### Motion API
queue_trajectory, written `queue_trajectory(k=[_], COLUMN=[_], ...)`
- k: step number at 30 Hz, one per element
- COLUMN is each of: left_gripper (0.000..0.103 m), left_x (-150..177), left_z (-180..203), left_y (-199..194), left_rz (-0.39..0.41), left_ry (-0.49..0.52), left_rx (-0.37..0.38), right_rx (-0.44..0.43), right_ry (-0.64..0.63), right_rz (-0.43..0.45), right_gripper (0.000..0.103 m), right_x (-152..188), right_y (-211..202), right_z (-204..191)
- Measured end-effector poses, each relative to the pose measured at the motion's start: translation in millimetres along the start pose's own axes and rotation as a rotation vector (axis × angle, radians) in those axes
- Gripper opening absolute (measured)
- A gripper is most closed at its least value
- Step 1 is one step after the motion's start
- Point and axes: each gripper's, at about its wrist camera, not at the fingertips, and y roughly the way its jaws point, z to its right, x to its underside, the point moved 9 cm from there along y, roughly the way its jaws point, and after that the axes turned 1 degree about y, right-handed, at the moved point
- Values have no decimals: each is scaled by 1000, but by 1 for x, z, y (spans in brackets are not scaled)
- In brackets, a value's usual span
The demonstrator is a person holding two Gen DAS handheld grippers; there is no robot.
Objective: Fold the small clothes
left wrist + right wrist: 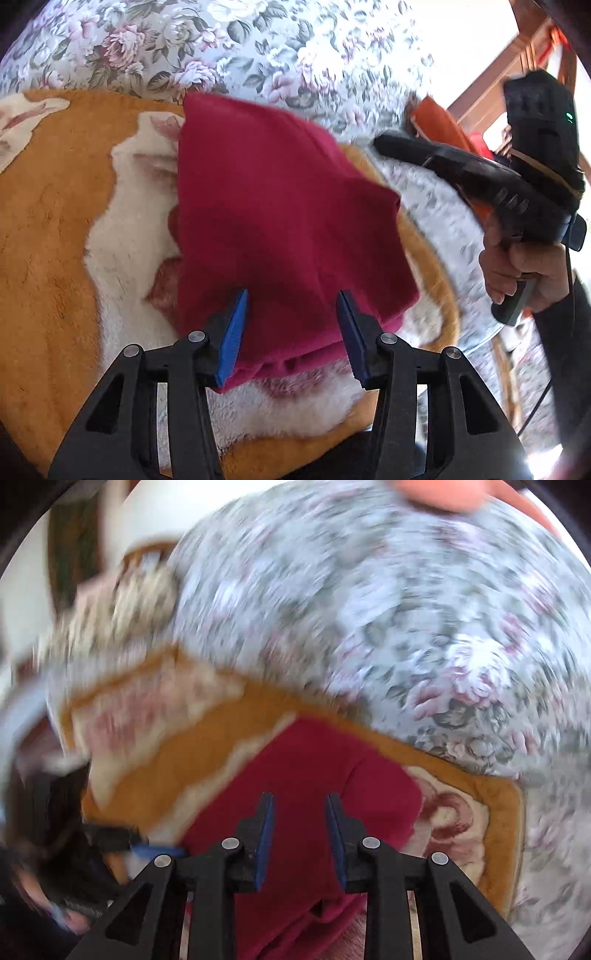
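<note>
Left wrist view: the left gripper [291, 325] hovers over the near hem of a folded crimson garment [280, 206], its blue pads [232, 343] apart and gripping nothing. The garment lies flat on an orange-and-cream plush blanket [48, 229] spread over a floral bedsheet [207, 48]. At right, a hand [517, 266] holds the right gripper [300, 834] — its jaws likewise apart above the garment, pads clear of the cloth.

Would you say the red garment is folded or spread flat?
Folded: the red garment shows doubled layers at its near edge, lying on the orange blanket.
</note>
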Motion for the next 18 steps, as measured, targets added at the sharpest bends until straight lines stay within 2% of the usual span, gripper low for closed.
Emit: queue_trajectory(k=[2,3,4,5,6,9,10,14,16,18], left_gripper=[47,47,47,47,47,47,47,47,47,47], left_x=[3,4,5,6,5,-8,-24,-94,-128,-150], left_z=[3,4,6,4,1,7,7,9,6,1], left_y=[0,1,1,2,1,-12,-18,-15,3,34], left_rz=[-5,-15,-31,-40,-41,2,45,116,100,20], left_ry=[16,10,0,-10,-20,-13,-8,-3,5,-20], left_rx=[-8,9,31,34,42,59,54,61,49,63], right_rx=[3,25,42,58,58,31,30,49,42,41], right_ry=[-15,-7,5,22,40,145,155,150,140,127], right_rz=[-112,-189,-229,-210,-109,-41,-27,-6,-18,-24], right_gripper=[25,25,26,27,27,27,27,30,33,34], right_x=[28,52,68,81,88,102,103,102,100,100], right_y=[23,38,49,53,43,32,32,34,35,38], right_z=[-1,4,9,12,12,13,13,3,1,-1])
